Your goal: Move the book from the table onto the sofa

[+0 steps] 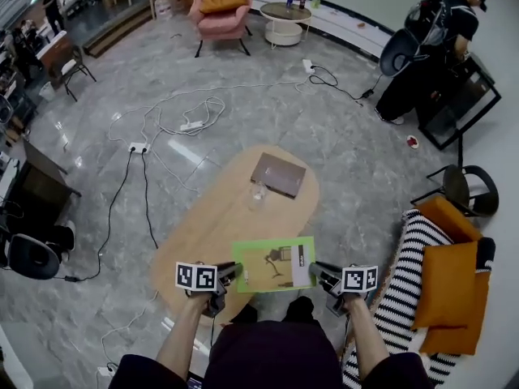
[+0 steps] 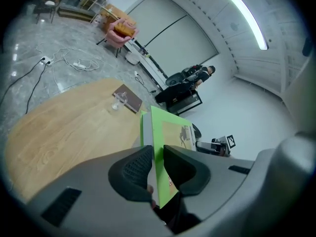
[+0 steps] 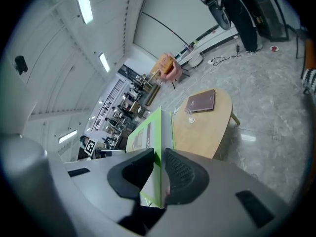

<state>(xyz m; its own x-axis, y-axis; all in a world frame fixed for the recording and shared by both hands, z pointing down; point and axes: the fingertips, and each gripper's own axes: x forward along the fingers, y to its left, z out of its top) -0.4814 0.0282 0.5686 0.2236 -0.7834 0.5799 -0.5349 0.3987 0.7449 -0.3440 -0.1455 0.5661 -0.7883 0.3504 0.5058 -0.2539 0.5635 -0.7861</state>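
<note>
A green-covered book [image 1: 274,266] hangs flat just above the near end of the oval wooden table [image 1: 203,225], held between my two grippers. My left gripper [image 1: 231,275] is shut on the book's left edge, and my right gripper [image 1: 318,272] is shut on its right edge. In the left gripper view the book [image 2: 170,132] stands edge-on between the pads of the left gripper [image 2: 158,169]. In the right gripper view the book [image 3: 148,132] is likewise pinched by the right gripper [image 3: 159,174]. The striped sofa [image 1: 401,298] with orange cushions [image 1: 450,286] lies at my right.
A brown book [image 1: 278,174] and a small glass [image 1: 258,194] sit on the table's far half. Cables and power strips [image 1: 191,125] trail over the floor beyond. A pink armchair [image 1: 220,6] stands far off, a person [image 1: 434,47] at the upper right, and a black chair [image 1: 466,189] beside the sofa.
</note>
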